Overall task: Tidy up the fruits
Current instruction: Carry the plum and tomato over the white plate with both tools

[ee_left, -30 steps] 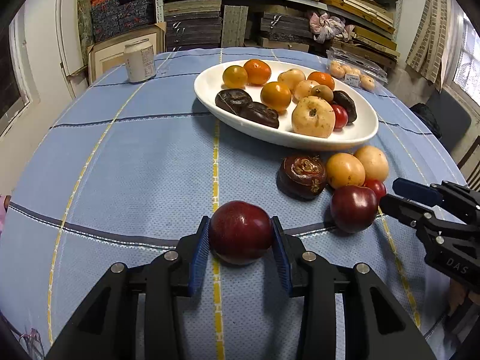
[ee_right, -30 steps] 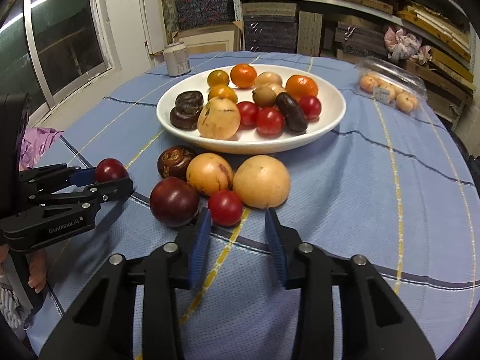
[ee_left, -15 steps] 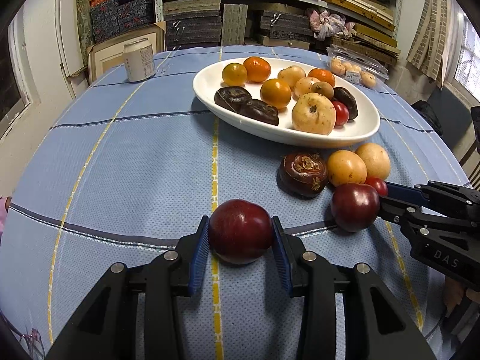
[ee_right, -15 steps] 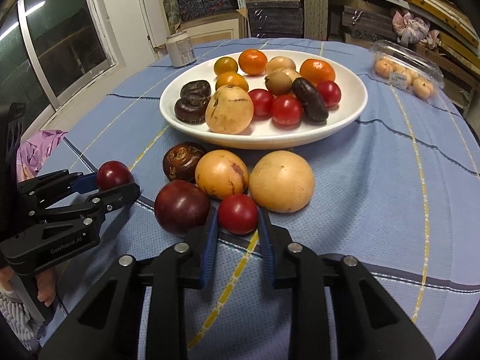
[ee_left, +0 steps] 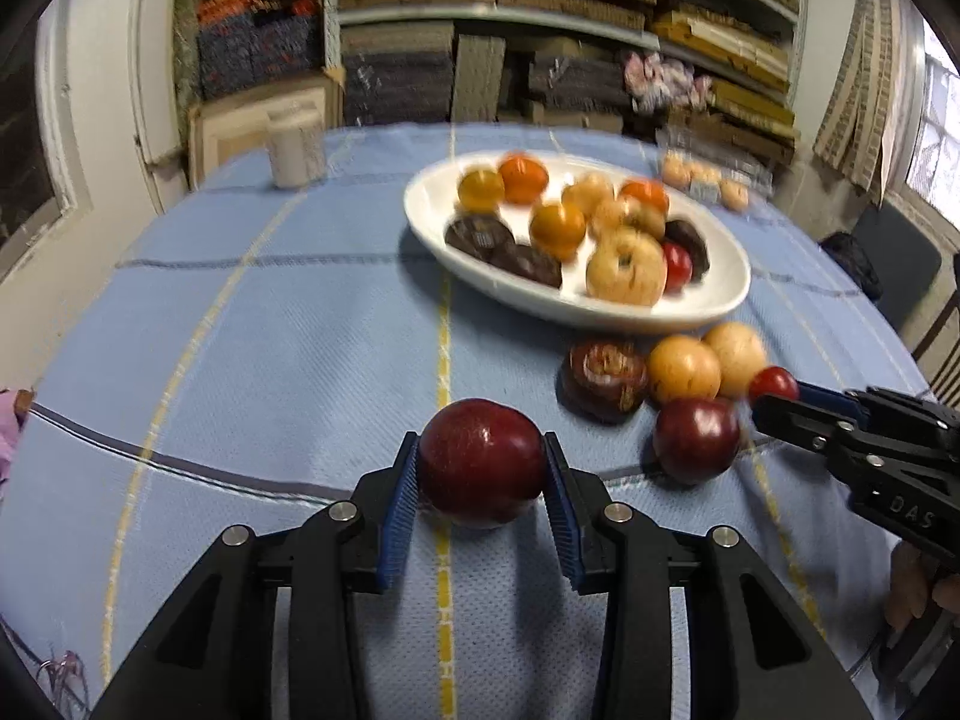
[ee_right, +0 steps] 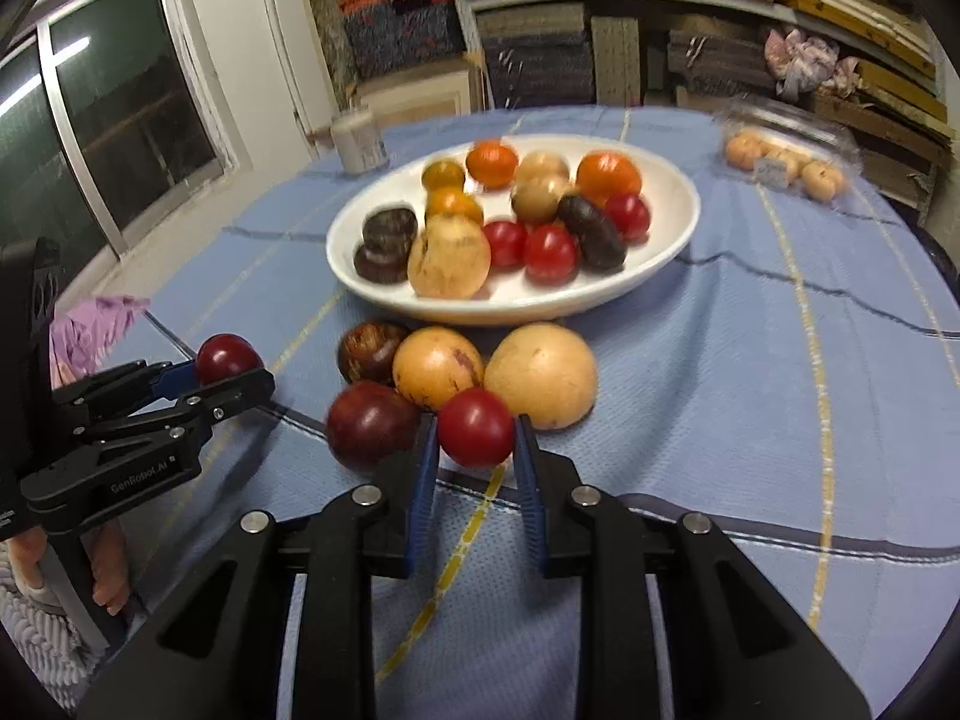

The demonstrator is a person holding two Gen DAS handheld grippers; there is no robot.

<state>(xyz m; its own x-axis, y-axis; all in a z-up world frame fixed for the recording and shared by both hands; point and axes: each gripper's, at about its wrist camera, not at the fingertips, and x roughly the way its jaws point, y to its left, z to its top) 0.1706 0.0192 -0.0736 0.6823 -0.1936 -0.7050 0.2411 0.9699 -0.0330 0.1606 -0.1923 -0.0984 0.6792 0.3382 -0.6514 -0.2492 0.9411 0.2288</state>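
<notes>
My left gripper (ee_left: 480,468) is shut on a dark red plum (ee_left: 482,461), held just over the blue tablecloth; the same plum (ee_right: 227,358) and left gripper (ee_right: 231,369) show at the left of the right wrist view. My right gripper (ee_right: 474,438) is shut on a small red tomato (ee_right: 475,435), seen also as the tomato (ee_left: 773,383) at the right gripper (ee_left: 780,399) tips. Beside it lie a second dark plum (ee_right: 371,422), two yellow fruits (ee_right: 437,366) (ee_right: 541,375) and a brown fruit (ee_right: 371,350). Behind them stands the white oval plate (ee_right: 666,246) with several fruits.
A clear plastic box of small pale fruits (ee_right: 786,162) sits at the far right of the table. A white can (ee_right: 359,141) stands at the far left. Shelves of stacked goods fill the wall behind. A purple cloth (ee_right: 96,327) and a person's hand (ee_right: 102,570) lie at the left edge.
My right gripper moved in around the small red tomato, closed on it and lifted it slightly. The left gripper kept its hold on the plum and barely moved.
</notes>
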